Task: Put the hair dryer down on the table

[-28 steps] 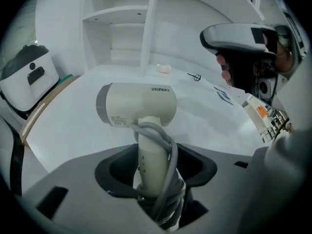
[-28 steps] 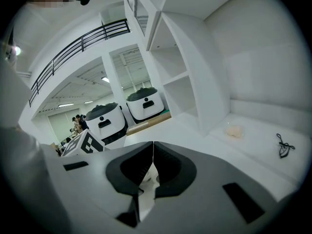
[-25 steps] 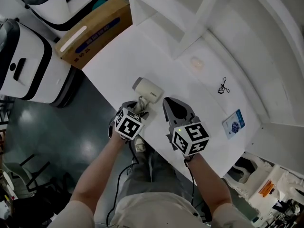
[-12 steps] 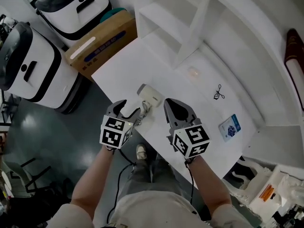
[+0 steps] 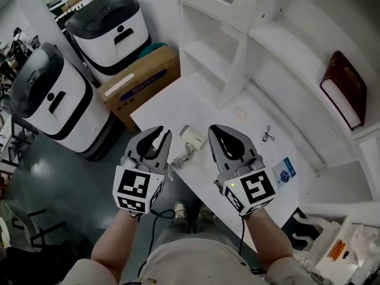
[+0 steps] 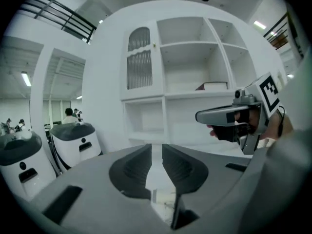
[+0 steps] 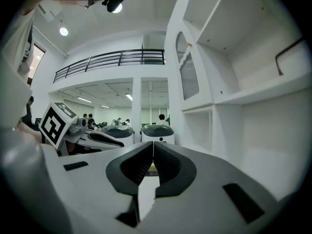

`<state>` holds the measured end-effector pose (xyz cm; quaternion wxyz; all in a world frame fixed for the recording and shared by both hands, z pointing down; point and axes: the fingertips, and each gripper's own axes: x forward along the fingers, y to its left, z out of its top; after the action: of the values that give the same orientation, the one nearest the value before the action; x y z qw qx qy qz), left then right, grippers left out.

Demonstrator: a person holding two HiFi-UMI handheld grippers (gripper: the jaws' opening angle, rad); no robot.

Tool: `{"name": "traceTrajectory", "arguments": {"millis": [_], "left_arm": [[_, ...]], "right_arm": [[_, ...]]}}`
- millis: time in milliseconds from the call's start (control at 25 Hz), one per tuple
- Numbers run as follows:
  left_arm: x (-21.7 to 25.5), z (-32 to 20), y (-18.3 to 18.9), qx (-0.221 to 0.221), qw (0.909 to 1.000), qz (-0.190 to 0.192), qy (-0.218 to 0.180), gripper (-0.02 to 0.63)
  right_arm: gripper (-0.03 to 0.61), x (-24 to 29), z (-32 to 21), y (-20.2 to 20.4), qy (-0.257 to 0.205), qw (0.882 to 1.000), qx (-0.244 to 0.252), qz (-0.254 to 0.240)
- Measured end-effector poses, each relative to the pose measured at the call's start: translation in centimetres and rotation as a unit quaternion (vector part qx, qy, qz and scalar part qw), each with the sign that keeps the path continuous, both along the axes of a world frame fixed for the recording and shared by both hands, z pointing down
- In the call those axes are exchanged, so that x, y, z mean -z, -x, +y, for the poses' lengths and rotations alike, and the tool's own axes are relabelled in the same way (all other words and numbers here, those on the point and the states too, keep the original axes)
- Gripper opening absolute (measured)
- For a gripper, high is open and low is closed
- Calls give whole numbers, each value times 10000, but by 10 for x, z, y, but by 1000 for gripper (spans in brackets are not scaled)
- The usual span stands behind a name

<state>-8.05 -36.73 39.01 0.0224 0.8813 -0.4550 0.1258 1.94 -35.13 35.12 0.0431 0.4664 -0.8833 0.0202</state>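
The hair dryer (image 5: 193,138) is seen lying on the white counter (image 5: 172,108) at the centre of the head view, close to the counter's near edge, and it is touched by neither gripper. The left gripper (image 5: 159,134) is held just to the left of it, over the edge; its jaws are closing on nothing, and only a narrow gap is shown between them in the left gripper view. The right gripper (image 5: 215,129) is held just to the right of the dryer, with its jaws pressed together and empty. The put-down step is judged to be done, the dryer being released. Little more is called for than that both grippers be drawn clear without the dryer being nudged toward the edge.
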Motion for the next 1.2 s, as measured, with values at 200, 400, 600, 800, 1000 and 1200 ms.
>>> {"name": "traceTrajectory", "arguments": {"millis": [200, 400, 600, 800, 1000, 1200], "left_arm": [[82, 26, 5, -68, 9972, 233, -708, 80], [144, 58, 16, 24, 9848, 842, -1521, 71], [152, 88, 10, -3, 9795, 974, -1762, 60], [149, 111, 9, 28, 9763, 1053, -1888, 37], [126, 127, 0, -93, 9816, 989, -1630, 15], [102, 135, -12, -215, 9890, 760, -1250, 14]], "right_arm": [[20, 66, 28, -3, -558, 9983, 33, -132], [20, 114, 61, -5, -1150, 9928, 68, -343], [20, 128, 89, -12, -1294, 9908, 76, -394], [20, 121, 110, -9, -1155, 9916, 241, -530], [19, 98, 125, -5, -877, 9941, 343, -539], [18, 85, 129, 1, -666, 9940, 423, -751]]}}
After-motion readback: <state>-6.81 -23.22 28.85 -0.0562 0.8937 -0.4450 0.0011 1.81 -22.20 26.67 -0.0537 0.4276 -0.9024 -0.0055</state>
